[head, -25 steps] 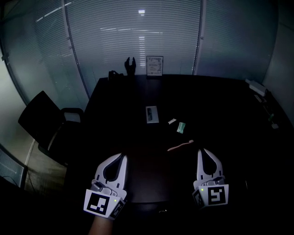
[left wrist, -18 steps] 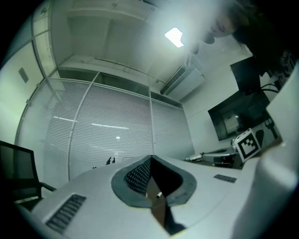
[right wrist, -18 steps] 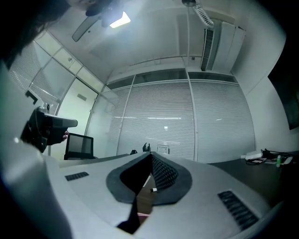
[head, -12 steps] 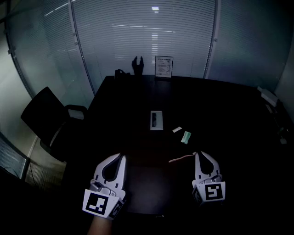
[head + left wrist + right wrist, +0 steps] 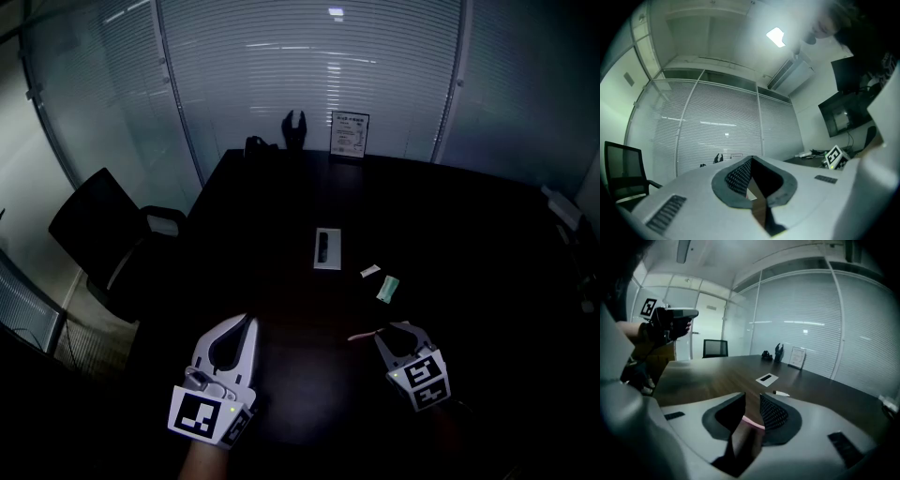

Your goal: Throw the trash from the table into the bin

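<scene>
Pink stick (image 5: 359, 335) lies between the right tool's (image 5: 392, 330) opening jaws.

Left gripper (image 5: 246, 322) in shot: a white moulded shell, its two curved fingers (image 5: 740, 176) lined with dark ribbed pads. At its six o'clock end sits a black-and-white marker cube (image 5: 202, 414), with a tiny green light (image 5: 232, 410) at the cube's three o'clock.

On the table (image 5: 272, 216), the stick (image 5: 360, 335) lies nearest me, the packet (image 5: 387, 289) and wrapper (image 5: 370, 271) behind it, the chair (image 5: 92, 227) to my left.
</scene>
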